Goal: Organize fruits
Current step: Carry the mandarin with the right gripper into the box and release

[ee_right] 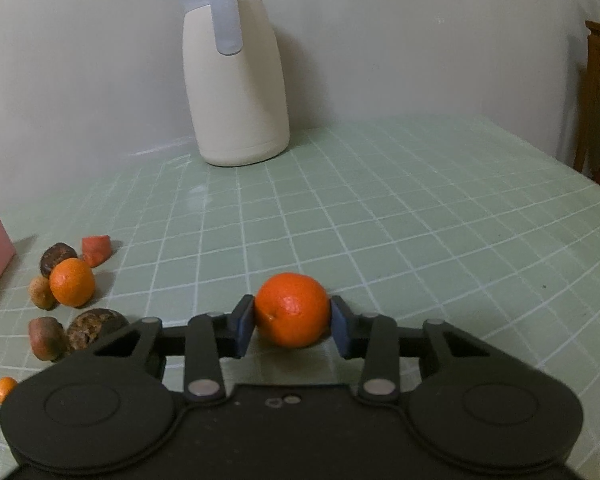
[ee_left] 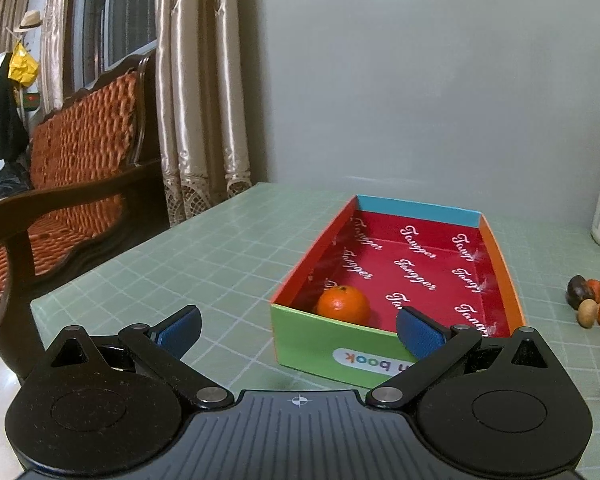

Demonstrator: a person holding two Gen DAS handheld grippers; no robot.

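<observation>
Green gridded table (ee_right: 380, 208): an orange (ee_right: 292, 310) is pinched between the right gripper (ee_right: 292, 322) pads; a level lift toward the box (ee_left: 312, 344) is advised. Left gripper (ee_left: 298, 330) is held spread, empty.

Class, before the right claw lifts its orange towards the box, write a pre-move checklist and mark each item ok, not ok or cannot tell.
1. Right claw pads against both sides of the orange: ok.
2. Grip firm enough to lift: cannot tell.
3. Box open, with room beside the orange inside: ok.
4. Left claw open and holding nothing: ok.
5. Left claw clear of the box: not ok, one finger overlaps its near wall in the left wrist view.
6. Thermos well behind the held orange: ok.
</observation>
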